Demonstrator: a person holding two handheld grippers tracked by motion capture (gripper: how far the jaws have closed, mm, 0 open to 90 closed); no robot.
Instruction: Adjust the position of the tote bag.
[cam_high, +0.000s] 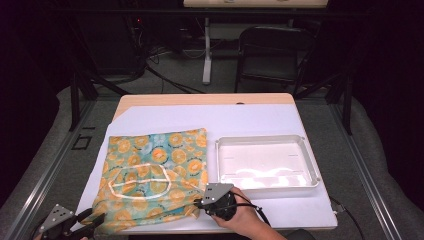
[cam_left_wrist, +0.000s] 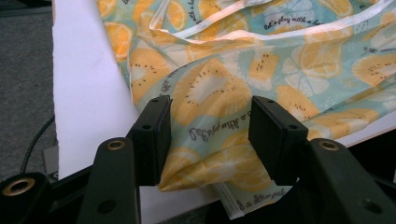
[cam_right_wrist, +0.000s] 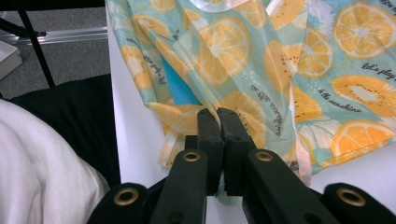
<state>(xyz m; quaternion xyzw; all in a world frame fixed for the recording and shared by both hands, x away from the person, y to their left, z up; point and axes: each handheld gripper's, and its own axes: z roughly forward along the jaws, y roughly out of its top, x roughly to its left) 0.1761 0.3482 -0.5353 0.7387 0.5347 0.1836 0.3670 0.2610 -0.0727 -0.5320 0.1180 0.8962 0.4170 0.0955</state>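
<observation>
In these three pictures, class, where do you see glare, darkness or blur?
High view: glare on the clear tray, surroundings dark. Left gripper view: near jaws sharp, bag slightly soft at top. Right gripper view: white sleeve blurred, bag print crisp.

Overhead light falls brightly on the white-topped desk (cam_high: 260, 122) while the room beyond sinks into near-black. Strong glare washes out the floor of the clear rectangular plastic tray (cam_high: 267, 161). The high view is soft and grainy. In both gripper views the black jaws sit dim and slightly blurred; fabric print beyond them stays readable.
</observation>
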